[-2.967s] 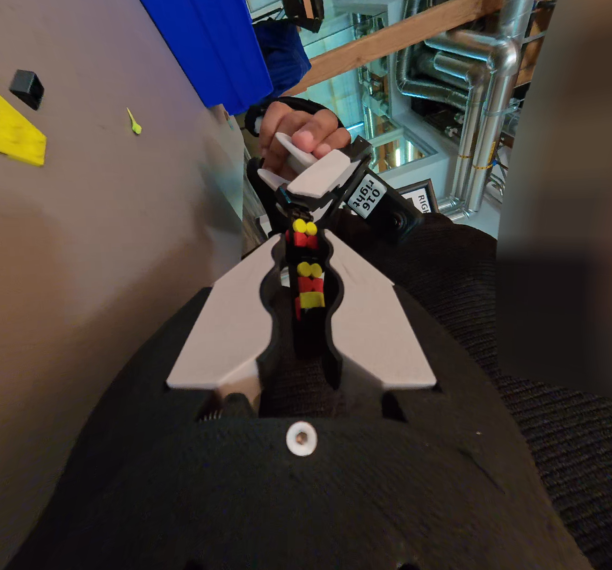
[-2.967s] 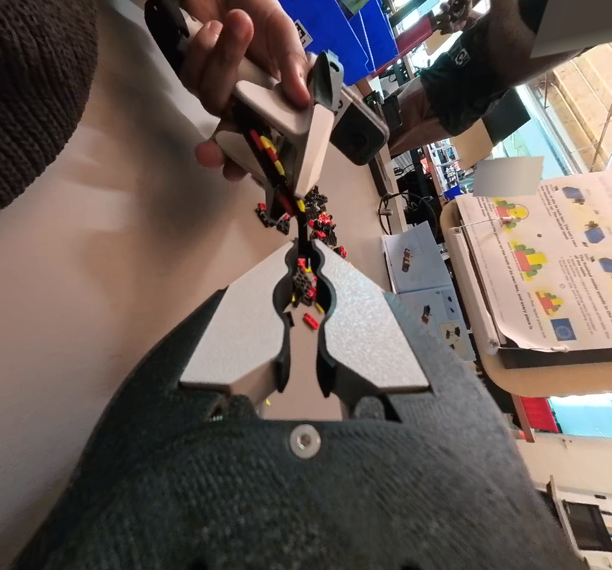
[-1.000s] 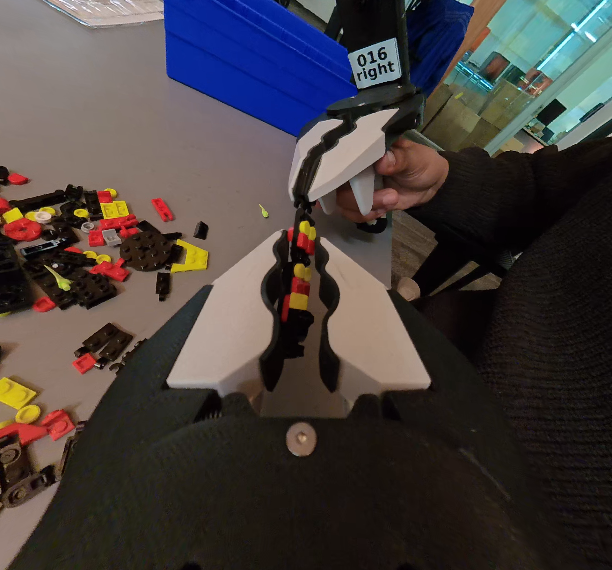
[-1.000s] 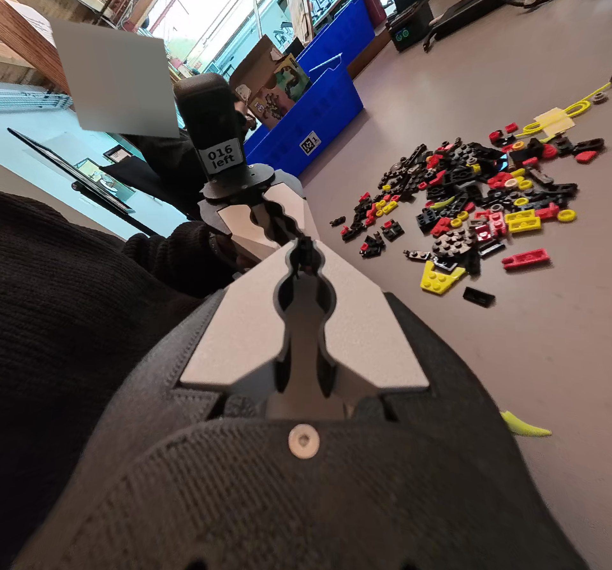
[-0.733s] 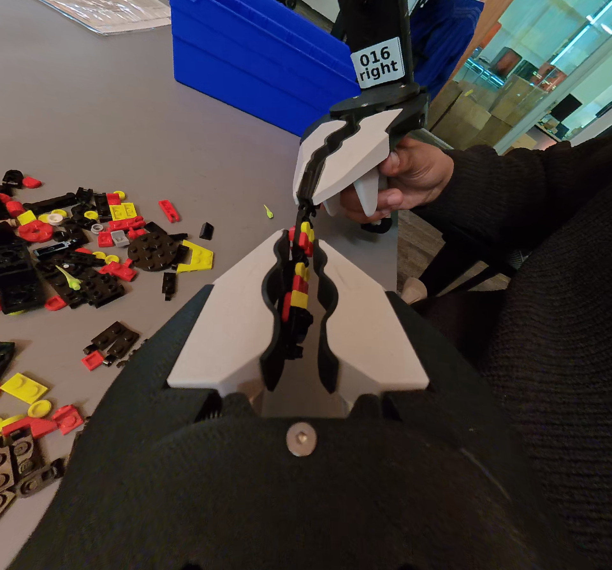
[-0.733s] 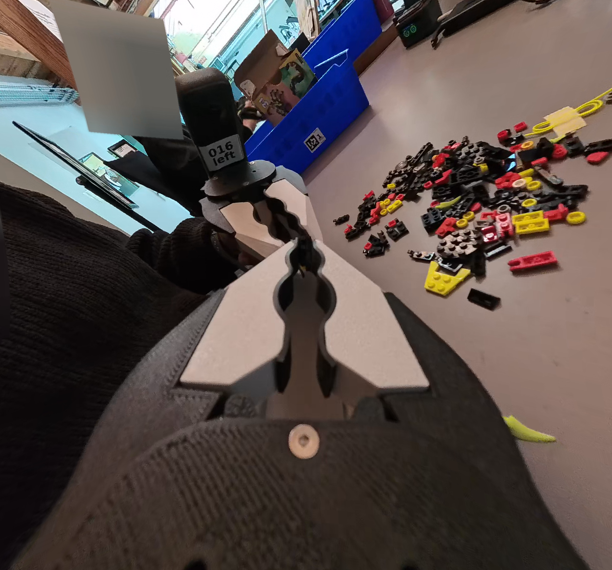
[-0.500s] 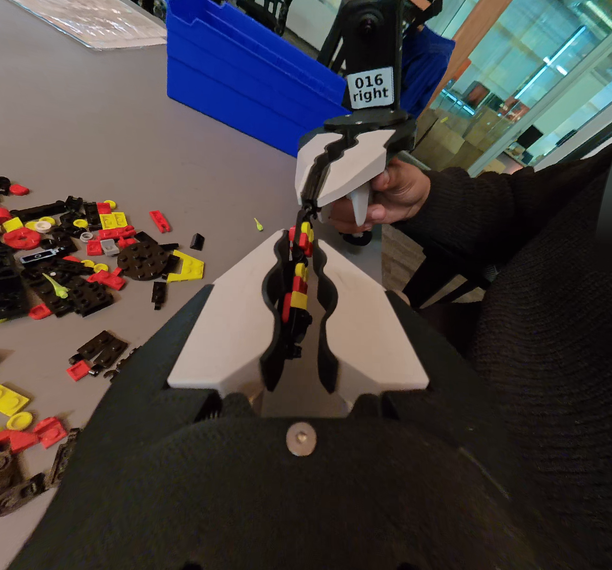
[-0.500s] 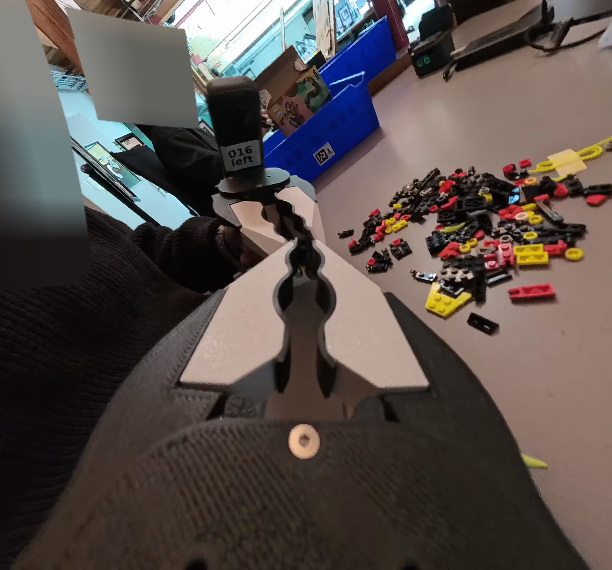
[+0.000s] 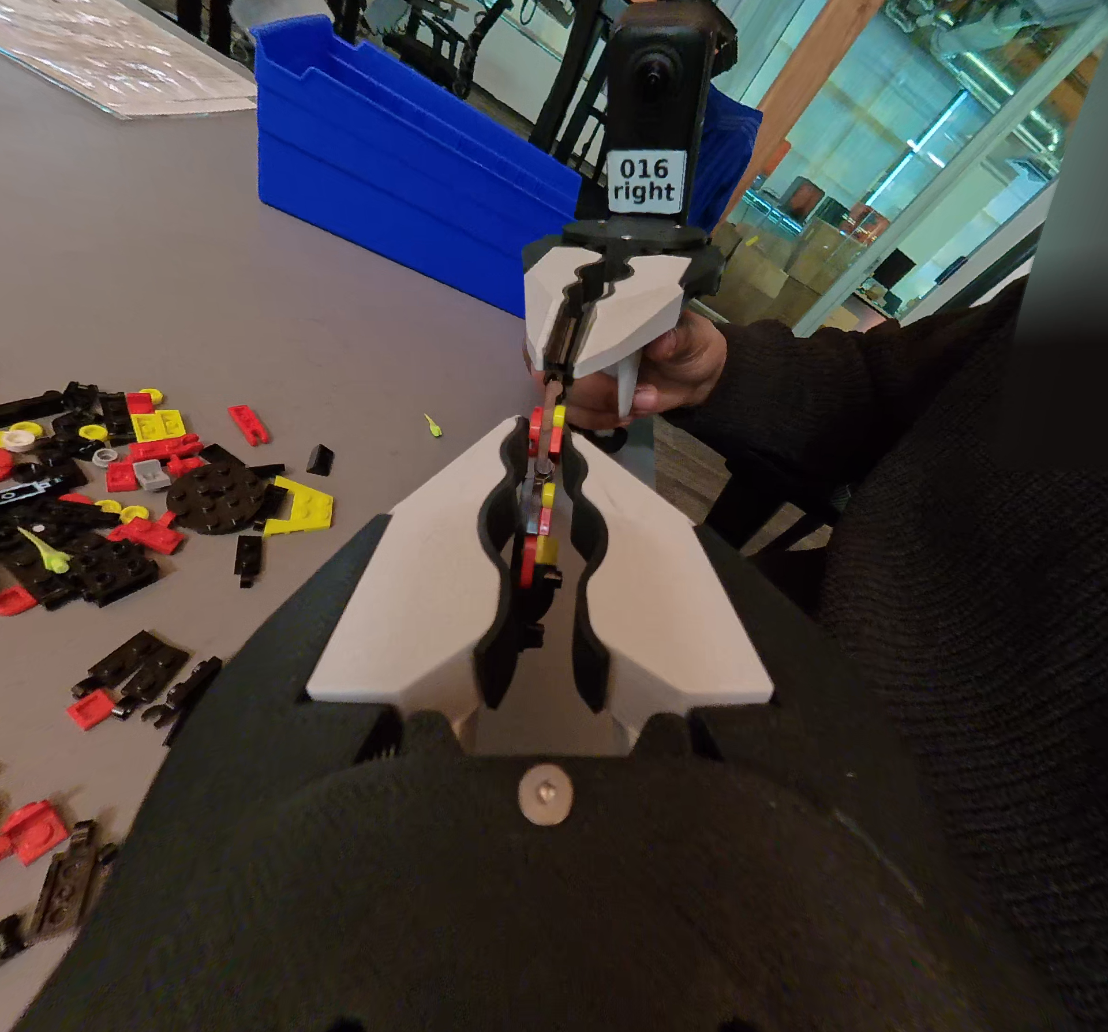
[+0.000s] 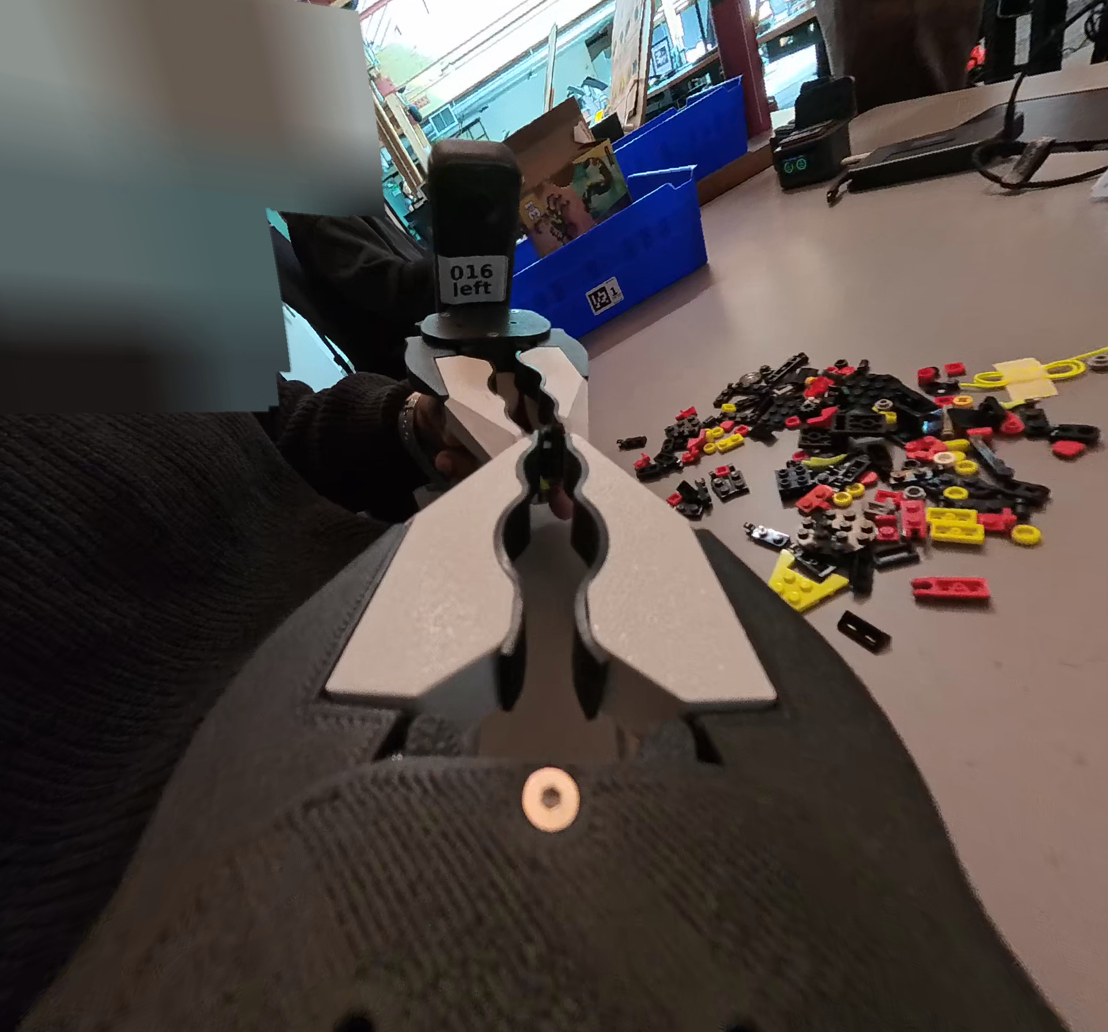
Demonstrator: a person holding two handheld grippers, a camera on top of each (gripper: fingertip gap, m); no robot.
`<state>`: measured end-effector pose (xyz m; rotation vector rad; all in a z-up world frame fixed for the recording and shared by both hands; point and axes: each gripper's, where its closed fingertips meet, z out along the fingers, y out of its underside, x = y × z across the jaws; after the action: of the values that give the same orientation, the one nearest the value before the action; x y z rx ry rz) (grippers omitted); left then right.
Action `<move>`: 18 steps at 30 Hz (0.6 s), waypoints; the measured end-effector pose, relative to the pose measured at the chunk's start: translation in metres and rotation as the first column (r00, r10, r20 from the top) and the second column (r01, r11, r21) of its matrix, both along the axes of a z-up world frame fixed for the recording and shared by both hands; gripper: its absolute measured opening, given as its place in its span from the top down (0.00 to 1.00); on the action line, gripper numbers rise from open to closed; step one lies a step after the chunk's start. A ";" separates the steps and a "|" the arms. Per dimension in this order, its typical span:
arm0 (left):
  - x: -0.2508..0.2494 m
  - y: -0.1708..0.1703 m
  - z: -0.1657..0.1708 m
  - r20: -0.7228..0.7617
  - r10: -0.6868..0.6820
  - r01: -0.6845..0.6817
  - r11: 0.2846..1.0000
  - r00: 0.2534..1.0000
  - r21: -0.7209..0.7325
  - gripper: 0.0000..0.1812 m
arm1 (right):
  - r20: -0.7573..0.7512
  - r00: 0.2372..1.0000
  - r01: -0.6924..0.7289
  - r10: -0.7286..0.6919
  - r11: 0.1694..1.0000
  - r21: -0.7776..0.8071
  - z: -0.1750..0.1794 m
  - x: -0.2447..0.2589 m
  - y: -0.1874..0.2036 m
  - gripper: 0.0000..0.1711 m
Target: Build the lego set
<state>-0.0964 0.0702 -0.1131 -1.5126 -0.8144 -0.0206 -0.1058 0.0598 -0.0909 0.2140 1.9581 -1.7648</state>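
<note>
Black-red-yellow lego strip pinched between both clamped tools, left gripper facing right gripper, above grey table.

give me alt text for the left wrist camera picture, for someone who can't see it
The left gripper holds a thin red, yellow and black lego assembly between its fingers, while the right gripper, held in a hand, pinches the assembly's far end. Loose lego pieces lie scattered on the grey table to the left, with a blue bin behind.

Bright daylight floods through far windows, blown out white. Wide-angle bending warps the edges; near dark sleeve sits dim, loose bricks near left blur.
</note>
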 end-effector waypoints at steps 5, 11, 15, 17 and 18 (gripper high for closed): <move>0.002 0.002 -0.005 -0.023 -0.008 0.007 0.998 1.000 -0.056 0.95 | -0.102 0.992 -0.068 0.070 0.997 0.030 -0.006 0.012 0.003 0.98; 0.011 0.010 -0.012 -0.032 -0.063 0.059 0.992 0.997 -0.113 0.95 | -0.171 0.983 -0.072 0.070 0.997 -0.009 0.003 0.016 0.005 0.98; 0.012 0.011 -0.013 0.016 -0.081 0.082 0.993 0.997 -0.086 0.96 | -0.171 0.984 -0.054 0.055 0.999 0.008 0.000 0.007 0.010 0.97; 0.015 0.012 -0.012 0.060 -0.111 0.114 0.993 0.992 -0.044 0.96 | -0.158 0.986 -0.054 0.055 0.998 0.013 -0.001 0.004 0.012 0.98; 0.015 0.012 -0.011 0.083 -0.122 0.124 0.992 0.989 -0.018 0.95 | -0.137 0.989 -0.059 0.061 0.998 0.015 -0.002 0.004 0.012 0.98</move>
<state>-0.0811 0.0825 -0.1236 -1.5908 -0.7879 -0.1661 -0.1020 0.0716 -0.0925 0.0372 2.0483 -1.7718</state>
